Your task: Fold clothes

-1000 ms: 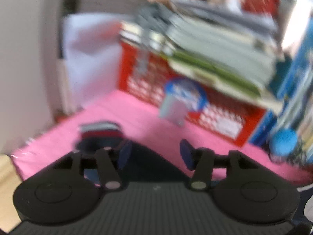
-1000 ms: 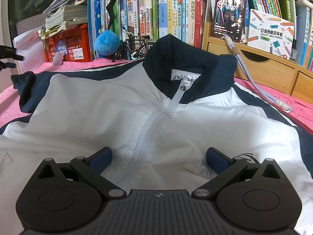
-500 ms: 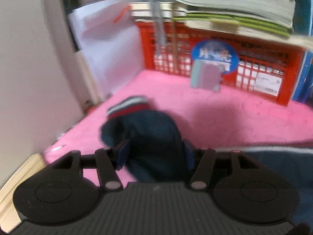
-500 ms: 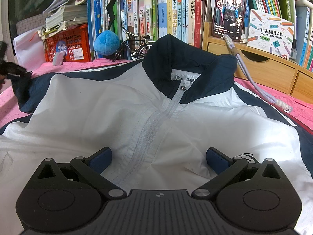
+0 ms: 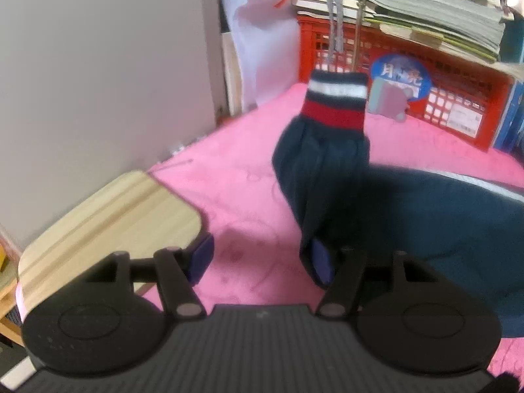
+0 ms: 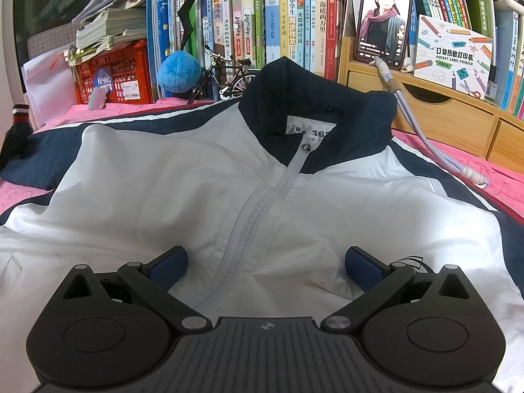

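Our left gripper [image 5: 262,258] is opening, empty, its right pad touching the navy sleeve [image 5: 327,170]. Our right gripper [image 6: 267,267] stands wide open over the jacket [image 6: 196,196], gripping nothing.

Jacket [image 6: 183,196] on blanket [image 5: 249,177], crate [image 6: 114,75] behind (left), phone [image 6: 383,16] right

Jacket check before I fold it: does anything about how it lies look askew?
Yes. The navy sleeve is crumpled, its striped cuff standing up instead of lying flat on the pink cover. The white front is creased around the zipper.
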### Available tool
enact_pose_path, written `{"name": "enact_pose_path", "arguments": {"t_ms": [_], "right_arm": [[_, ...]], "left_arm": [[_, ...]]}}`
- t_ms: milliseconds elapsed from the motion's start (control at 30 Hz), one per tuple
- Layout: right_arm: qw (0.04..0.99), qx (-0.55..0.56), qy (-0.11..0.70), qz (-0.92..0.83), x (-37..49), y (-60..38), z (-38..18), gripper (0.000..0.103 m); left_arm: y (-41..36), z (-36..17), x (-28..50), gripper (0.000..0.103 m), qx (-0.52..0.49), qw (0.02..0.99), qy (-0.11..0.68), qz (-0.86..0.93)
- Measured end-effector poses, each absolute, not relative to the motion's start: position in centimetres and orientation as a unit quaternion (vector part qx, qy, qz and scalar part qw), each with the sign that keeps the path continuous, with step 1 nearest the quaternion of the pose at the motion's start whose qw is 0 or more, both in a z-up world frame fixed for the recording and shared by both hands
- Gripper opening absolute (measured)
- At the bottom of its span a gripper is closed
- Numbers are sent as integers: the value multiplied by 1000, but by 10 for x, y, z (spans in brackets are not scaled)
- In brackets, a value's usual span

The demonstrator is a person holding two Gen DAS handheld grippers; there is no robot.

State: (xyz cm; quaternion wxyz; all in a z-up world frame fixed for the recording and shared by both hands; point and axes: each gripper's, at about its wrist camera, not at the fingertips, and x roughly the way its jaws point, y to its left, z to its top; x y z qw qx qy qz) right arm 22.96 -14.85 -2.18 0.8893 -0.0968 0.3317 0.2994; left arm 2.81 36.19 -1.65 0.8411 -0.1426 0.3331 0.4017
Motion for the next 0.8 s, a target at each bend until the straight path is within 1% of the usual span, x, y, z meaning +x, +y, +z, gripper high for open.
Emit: {"name": "enact_pose_path", "arguments": {"t_ms": [67,100,133,267,433,533,600,700,800], "right_arm": [[889,-97,332,299,230,-149,-22,103],[889,-97,332,299,230,-148,-22,103],[889,-97,332,299,230,-148,-22,103],[889,-97,332,299,230,-149,-22,103],[889,-97,332,299,230,-148,-22,103],[889,-97,332,299,230,-148,-22,103],[889,-97,332,299,230,-148,-22,103],[889,-97,332,299,230,-148,-22,103],[889,-97,332,299,230,-148,-22,103]], "left_arm": [[362,-17,18,68,-152,843,325,400],[364,-18,14,72,-157,844,321,400],[367,-19,9,73,-163,844,318,400],[372,-19,-8,73,-191,848,296,395],[374,-13,-32,73,-211,859,239,400],[381,-12,-47,72,-242,854,219,405],[379,-10,-52,67,-211,847,221,436],[376,-5,-60,67,-172,848,217,452],[377,3,-63,68,-179,864,197,427]]}}
